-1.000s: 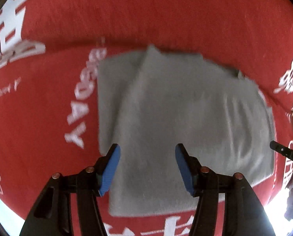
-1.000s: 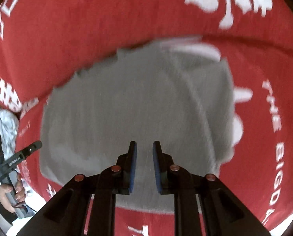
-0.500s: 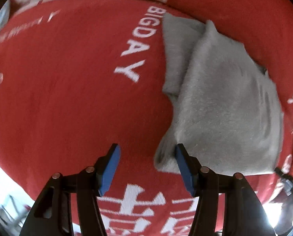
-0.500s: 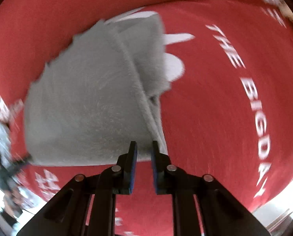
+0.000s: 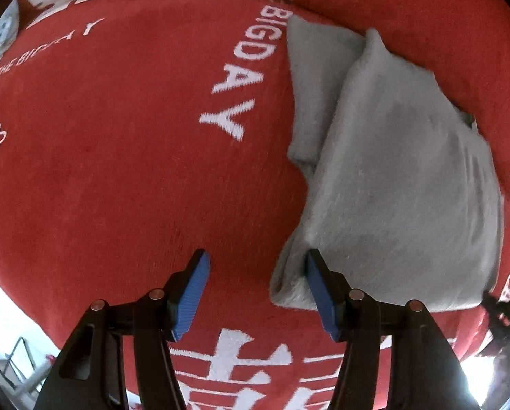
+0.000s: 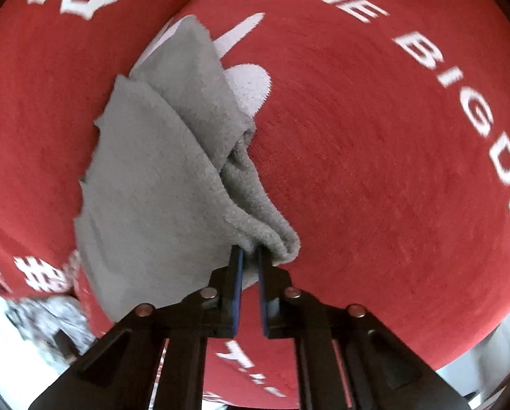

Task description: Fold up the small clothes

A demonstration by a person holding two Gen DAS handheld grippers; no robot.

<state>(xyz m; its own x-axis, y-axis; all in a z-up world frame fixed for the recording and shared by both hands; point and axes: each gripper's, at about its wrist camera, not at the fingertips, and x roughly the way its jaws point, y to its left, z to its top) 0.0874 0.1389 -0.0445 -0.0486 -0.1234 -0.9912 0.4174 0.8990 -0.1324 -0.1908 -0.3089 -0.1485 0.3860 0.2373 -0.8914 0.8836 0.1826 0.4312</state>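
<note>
A red cloth [image 5: 118,171] fills both views, woven with white lettering: "THE BIGDAY" [image 6: 460,78] curves down the right side of the right wrist view, and large white characters [image 5: 241,358] sit at the bottom centre of the left view.

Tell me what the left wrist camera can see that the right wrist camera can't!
Only the left wrist view shows the left gripper, its blue fingers wide apart with one beside a corner of the grey cloth, and the cloth's whole flat top.

Only the right wrist view shows the right gripper, its fingers pinched shut on the cloth's folded edge.

Both show the same folded grey cloth lying on the red blanket with white letters saying BIG DAY.
</note>
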